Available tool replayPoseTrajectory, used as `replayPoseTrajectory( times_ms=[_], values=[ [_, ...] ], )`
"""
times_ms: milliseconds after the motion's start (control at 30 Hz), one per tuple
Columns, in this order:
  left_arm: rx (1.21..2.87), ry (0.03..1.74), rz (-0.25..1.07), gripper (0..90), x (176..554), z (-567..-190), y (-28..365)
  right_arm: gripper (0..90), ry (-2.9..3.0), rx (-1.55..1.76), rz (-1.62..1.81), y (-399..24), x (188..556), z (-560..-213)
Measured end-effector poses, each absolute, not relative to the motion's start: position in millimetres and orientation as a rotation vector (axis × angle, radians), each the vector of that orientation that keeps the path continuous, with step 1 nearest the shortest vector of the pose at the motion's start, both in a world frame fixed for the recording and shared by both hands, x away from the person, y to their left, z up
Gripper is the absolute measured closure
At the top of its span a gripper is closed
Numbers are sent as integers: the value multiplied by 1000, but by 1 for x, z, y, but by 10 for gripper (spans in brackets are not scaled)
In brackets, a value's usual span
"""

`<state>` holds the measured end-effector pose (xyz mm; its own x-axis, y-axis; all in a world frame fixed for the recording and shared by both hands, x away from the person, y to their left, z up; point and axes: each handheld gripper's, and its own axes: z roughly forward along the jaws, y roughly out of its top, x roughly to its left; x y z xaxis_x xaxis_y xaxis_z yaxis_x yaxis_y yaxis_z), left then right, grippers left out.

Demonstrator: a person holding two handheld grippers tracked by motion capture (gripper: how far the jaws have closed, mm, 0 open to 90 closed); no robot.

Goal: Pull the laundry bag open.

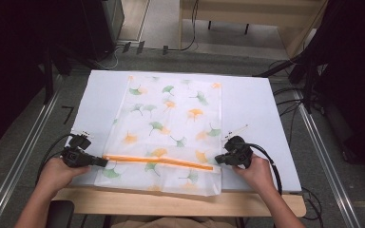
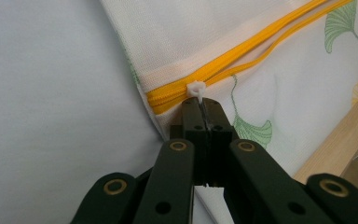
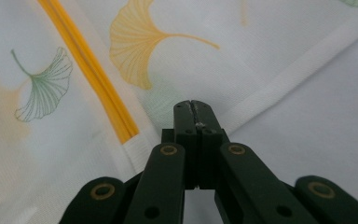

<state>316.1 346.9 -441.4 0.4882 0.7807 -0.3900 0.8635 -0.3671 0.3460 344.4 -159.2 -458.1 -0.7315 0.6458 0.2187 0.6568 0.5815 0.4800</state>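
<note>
The white zipper pull [image 2: 196, 88] is clamped between the closed jaws of the left gripper [image 2: 204, 106], just ahead of which the orange zipper [image 2: 242, 53] runs. The mesh laundry bag [image 1: 171, 128] is pinned at its edge by the right gripper [image 3: 196, 108], jaws pressed together.

left hand-held gripper [image 1: 103, 162] black | brass rivets | right hand-held gripper [image 1: 217, 159] black, cabled

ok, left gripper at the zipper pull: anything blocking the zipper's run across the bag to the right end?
Nothing visible does. The left gripper has its jaws shut on the white zipper pull at the bag's left edge. The orange zipper runs bare across to the right gripper, which pinches the fabric just beyond the zipper's right end.
</note>
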Motion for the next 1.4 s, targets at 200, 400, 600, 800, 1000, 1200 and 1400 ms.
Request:
replayPoseTrajectory(
  times_ms=[200, 400, 600, 800, 1000, 1200, 1400],
  values=[
    [2224, 1361, -209, 900, 316, -442, 346, 721, -2781, -1273, -903, -167, 353, -457],
    [2217, 1360, -208, 900, 316, -442, 347, 572, -2770, -1370, -937, -159, 361, -460],
    [2209, 1362, -205, 900, 317, -442, 347, 882, -2860, -1389, -916, -150, 356, -461],
    [2196, 1357, -220, 900, 317, -443, 346, 900, -2808, -1403, -919, -154, 366, -459],
    [2194, 1333, -249, 899, 315, -443, 338, 900, -2819, -1435, -910, -158, 376, -458],
    [2195, 1295, -247, 835, 314, -443, 336, 897, -2797, -1441, -945, -165, 381, -458],
    [2138, 1268, -182, 578, 312, -435, 340, 799, -2788, -1413, -1019, -170, 378, -453]
  ],
)
